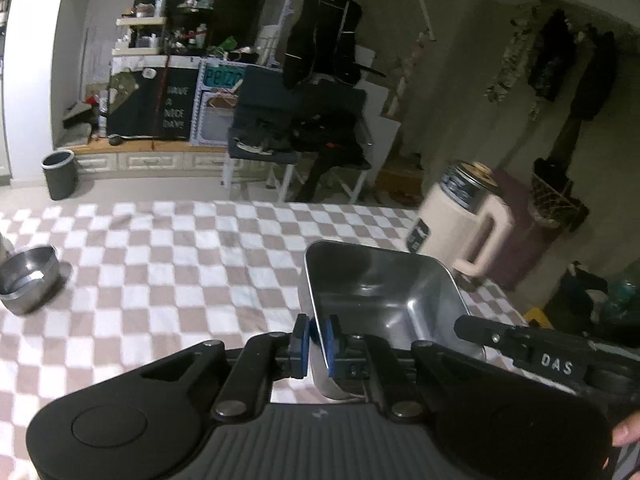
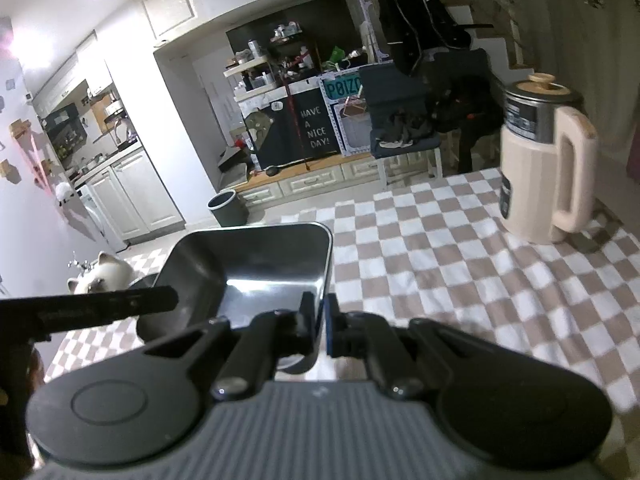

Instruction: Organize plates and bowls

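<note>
- Two grippers pinch one rectangular steel tray (image 1: 384, 292): left gripper (image 1: 318, 342) on its left wall, right gripper (image 2: 320, 320) on its right.
- Stiff, thin-walled and slick, the tray probably handles light; opposite rims look the safest hold.

A black letter board (image 2: 316, 133) leaning among the clutter at the back wall reads "HAVE A NICE DAY!" in white letters. Just beside it, a teal plate (image 2: 343, 87) shows "P0IZO", with the rest cut off by a dark cloth. In the left wrist view, the black bar (image 1: 556, 364) of the other gripper carries a label reading "DAS". The dark band on the cream jug (image 2: 520, 118) seems to bear print, too blurred to read.
</note>
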`<action>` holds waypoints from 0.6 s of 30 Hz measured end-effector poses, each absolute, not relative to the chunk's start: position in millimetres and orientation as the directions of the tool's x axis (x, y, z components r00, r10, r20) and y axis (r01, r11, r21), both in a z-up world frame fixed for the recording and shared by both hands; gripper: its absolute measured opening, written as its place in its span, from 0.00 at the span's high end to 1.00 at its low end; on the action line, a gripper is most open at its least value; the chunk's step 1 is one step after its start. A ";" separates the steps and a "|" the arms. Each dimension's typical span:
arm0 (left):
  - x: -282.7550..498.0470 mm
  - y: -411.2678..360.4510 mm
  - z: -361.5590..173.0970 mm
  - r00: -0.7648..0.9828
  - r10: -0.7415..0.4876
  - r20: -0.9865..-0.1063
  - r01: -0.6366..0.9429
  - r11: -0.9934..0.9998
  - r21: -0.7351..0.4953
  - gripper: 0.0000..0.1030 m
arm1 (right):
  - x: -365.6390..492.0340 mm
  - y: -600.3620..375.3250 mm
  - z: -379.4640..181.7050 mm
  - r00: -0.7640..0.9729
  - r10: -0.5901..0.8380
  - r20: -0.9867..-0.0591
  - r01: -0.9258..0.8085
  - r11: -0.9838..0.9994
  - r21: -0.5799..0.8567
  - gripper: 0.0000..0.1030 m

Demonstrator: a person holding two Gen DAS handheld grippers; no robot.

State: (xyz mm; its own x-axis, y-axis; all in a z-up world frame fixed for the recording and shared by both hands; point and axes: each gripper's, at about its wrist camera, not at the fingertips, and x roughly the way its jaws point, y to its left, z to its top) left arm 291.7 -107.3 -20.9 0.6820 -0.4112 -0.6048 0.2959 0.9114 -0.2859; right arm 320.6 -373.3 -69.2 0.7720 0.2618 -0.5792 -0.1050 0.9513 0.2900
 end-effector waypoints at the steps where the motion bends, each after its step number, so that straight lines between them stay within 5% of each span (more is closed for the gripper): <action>1: 288.1 -109.1 -24.9 0.675 -0.422 -0.605 0.300 0.906 -0.297 0.91 | 318.7 -374.9 -69.8 0.772 0.252 -0.583 -0.099 0.955 0.281 0.94; 18: 260.7 -129.4 -43.8 0.559 -0.518 -0.647 0.370 0.855 -0.365 0.86 | 292.2 -382.2 -76.0 0.726 0.174 -0.666 -0.061 0.980 0.190 0.95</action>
